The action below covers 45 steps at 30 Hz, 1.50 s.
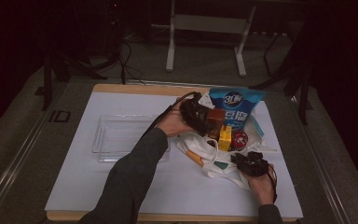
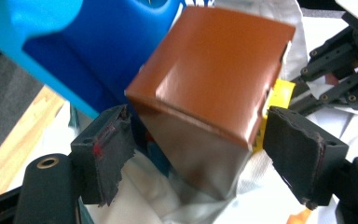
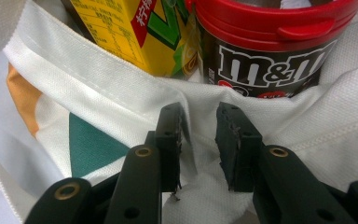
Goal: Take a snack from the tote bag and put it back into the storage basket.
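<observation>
Two grippers at work, both at the white cloth bag [image 1: 209, 156] lying right of centre on the table [image 1: 121, 196]. My left gripper [image 2: 196, 140] has its jaws spread wide, a worn pad on either side of the brown box [image 2: 209, 88]; the pads sit right against its sides, though I cannot tell how firmly they press. From the high view that brown box [image 1: 216, 119] sits at the bag's mouth, at about twelve o'clock from the yellow carton [image 1: 224, 137], with the blue snack packet [image 1: 235, 105] standing behind it. My right gripper [image 3: 199, 140] has its jaws drawn close, a narrow gap left, pinching a fold of the bag's white cloth [image 3: 200, 116] between the pads. Just beyond, at twelve o'clock, sits the red-lidded candy tub [image 3: 270, 46], and at eleven the yellow carton [image 3: 135, 32]. Both are cut off by the top edge. The brown box's lower end sinks into the bag, hidden. At nine o'clock from the bag lies the clear tray [image 1: 116, 137].
</observation>
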{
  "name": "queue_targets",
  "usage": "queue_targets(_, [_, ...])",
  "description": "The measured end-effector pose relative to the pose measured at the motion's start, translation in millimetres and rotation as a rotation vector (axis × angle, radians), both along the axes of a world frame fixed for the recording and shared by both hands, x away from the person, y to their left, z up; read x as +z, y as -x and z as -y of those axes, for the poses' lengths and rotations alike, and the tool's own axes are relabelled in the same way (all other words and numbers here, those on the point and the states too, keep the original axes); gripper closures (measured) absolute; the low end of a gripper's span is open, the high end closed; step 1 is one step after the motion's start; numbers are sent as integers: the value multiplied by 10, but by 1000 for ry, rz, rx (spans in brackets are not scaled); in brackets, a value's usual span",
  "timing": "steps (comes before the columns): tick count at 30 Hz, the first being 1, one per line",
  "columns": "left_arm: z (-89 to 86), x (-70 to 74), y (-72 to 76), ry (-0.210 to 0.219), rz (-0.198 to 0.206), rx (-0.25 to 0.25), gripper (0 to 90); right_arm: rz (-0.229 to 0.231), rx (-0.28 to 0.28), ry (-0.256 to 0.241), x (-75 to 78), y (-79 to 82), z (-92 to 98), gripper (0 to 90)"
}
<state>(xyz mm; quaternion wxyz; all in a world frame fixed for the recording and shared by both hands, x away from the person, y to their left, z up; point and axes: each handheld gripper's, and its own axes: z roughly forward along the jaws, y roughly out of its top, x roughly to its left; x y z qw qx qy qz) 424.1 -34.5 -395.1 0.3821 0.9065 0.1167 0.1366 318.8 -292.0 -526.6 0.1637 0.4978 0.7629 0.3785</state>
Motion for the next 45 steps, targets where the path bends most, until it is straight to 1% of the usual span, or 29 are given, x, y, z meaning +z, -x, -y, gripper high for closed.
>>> queue_targets(4, [45, -3, -38, 3, -4, 9, 210, 1, 3, -3, -2, 0, 5, 706])
queue_targets(9, [73, -13, -66, 20, -17, 10, 194, 0, 4, -7, -3, 0, 8, 706])
queue_targets(10, [86, -28, -71, 28, -35, 2, 194, 0, 4, -7, -3, 1, 9, 706])
queue_targets(11, [97, -38, -69, 27, -40, -6, 221, -1, 4, -9, -3, 1, 10, 706])
queue_targets(12, [110, -48, -63, 23, -36, -9, 239, -1, 5, -10, -4, 0, 12, 705])
queue_targets(13, [118, -48, -55, 22, -37, -11, 244, -2, 4, -11, -3, 0, 12, 706])
queue_targets(14, [123, -46, -47, 33, -43, -9, 251, -2, 5, -11, -4, 0, 13, 705])
queue_targets(16, [117, -30, -40, 43, -52, -11, 289, -1, 5, -11, -4, 0, 15, 705])
queue_targets(19, [95, -9, -27, 60, -73, -30, 341, -1, 5, -11, -4, 1, 14, 704])
queue_targets(23, [83, -2, -16, 54, -71, -45, 360, -1, 6, -12, -5, 3, 15, 704])
queue_targets(26, [90, -26, -3, 65, -45, -51, 347, -3, 5, -15, -5, 4, 15, 704])
queue_targets(27, [90, -26, -3, 65, -45, -51, 339, -3, 5, -15, -5, 4, 15, 704])
queue_targets(28, [86, -55, -14, 92, -50, -46, 339, -2, 6, -16, -6, 4, 17, 703])
queue_targets(30, [80, -72, -29, 115, -59, -37, 330, -1, 8, -20, -8, 4, 22, 701])
queue_targets(32, [79, -80, -40, 122, -59, -33, 324, 0, 11, -26, -12, 2, 28, 701])
queue_targets(35, [101, -99, -63, 131, -52, -16, 291, -2, 13, -34, -14, 2, 35, 701])
queue_targets(38, [110, -117, -81, 146, -65, -16, 276, -2, 14, -34, -14, 2, 36, 701])
queue_targets(40, [102, -123, -87, 167, -80, -20, 285, -3, 14, -38, -14, 2, 39, 701])
queue_targets(43, [49, -129, -93, 227, -130, -42, 335, -3, 14, -43, -17, 2, 41, 701])
queue_targets(45, [16, -151, -85, 261, -139, -37, 355, -2, 14, -45, -19, 4, 42, 701])
